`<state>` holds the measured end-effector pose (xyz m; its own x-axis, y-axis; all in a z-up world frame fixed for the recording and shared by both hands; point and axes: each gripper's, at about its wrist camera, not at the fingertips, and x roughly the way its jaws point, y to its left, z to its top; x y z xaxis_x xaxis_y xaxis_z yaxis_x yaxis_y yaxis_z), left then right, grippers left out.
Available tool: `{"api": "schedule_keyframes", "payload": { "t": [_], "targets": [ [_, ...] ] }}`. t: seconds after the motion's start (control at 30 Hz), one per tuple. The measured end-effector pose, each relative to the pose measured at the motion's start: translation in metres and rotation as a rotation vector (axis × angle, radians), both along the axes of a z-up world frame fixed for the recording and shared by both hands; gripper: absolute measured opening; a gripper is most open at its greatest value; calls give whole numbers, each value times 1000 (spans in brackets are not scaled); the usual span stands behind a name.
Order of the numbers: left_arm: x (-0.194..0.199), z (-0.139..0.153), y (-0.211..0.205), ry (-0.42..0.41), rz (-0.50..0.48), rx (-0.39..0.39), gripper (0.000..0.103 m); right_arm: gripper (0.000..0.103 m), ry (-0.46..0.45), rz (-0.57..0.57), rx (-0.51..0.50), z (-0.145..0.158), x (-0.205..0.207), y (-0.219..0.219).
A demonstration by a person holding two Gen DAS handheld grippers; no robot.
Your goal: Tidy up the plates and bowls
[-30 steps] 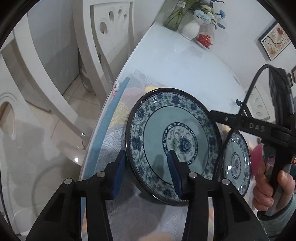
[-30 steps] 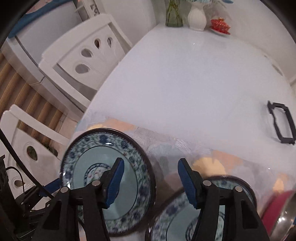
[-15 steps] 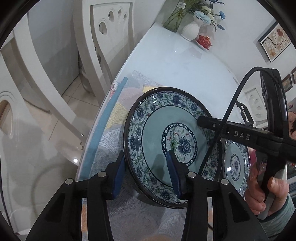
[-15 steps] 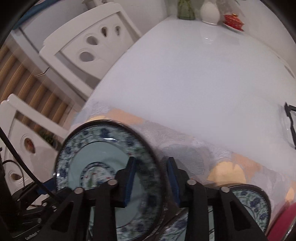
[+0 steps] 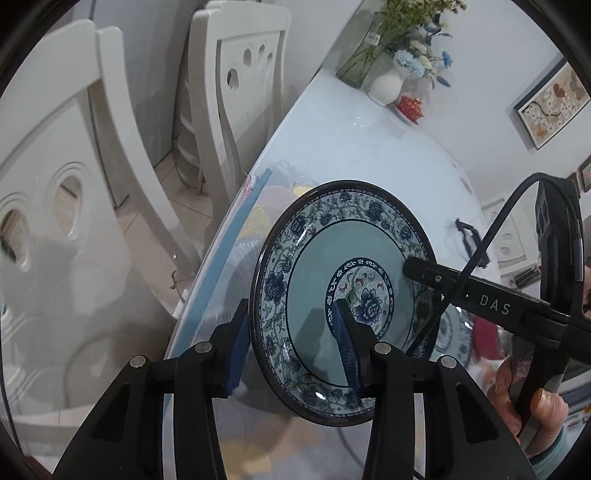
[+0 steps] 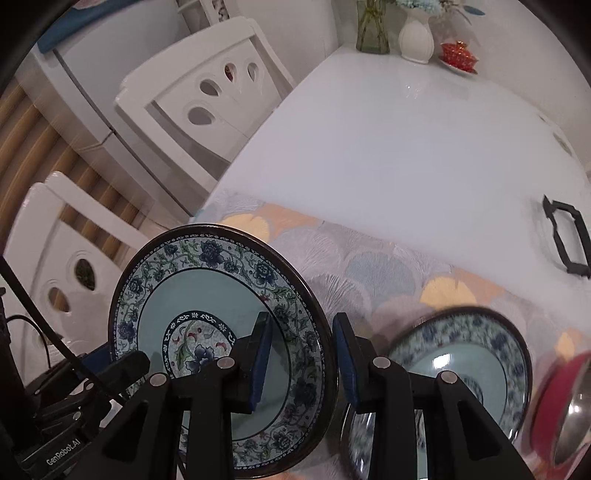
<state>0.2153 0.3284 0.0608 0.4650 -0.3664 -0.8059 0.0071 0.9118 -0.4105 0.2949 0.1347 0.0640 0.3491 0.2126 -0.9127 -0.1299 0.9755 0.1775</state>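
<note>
A blue-and-white floral plate (image 5: 343, 258) (image 6: 207, 295) hangs tilted above the patterned placemat (image 6: 369, 266), gripped from two sides. My left gripper (image 5: 291, 347) is shut on its left rim, one pad under the plate and one on its face. My right gripper (image 6: 301, 362) is shut on the opposite rim; in the left wrist view one of its fingers (image 5: 417, 267) lies across the plate's right edge, with a hand (image 5: 535, 410) on the handle. A second matching plate (image 6: 461, 369) lies on the placemat to the right, and a red bowl (image 6: 554, 398) sits beyond it.
White chairs (image 5: 236, 92) (image 6: 207, 96) stand along the table's left edge. A white vase with flowers (image 6: 415, 35), a glass vase (image 6: 371, 33) and a red lidded cup (image 6: 458, 55) sit at the far end of the white table (image 6: 406, 147). A black frame (image 6: 565, 240) lies at right.
My right gripper has shut on the plate's rim, from open over the mat. Both grippers then rose with the plate, which now hangs tilted above the placemat. The second plate stayed put.
</note>
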Motion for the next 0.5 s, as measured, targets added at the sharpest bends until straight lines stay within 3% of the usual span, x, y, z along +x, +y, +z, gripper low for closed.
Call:
{"api": "schedule_keyframes", "payload": {
  "t": [0.27,0.5],
  "targets": [
    [-66,35,-2,-33,-29,15,39,34,-14,-30,-22,37,-68,1],
    [-121,37,3,-9,-49,27,39,34,16,-38,-19,46,-139,-2]
  ]
}}
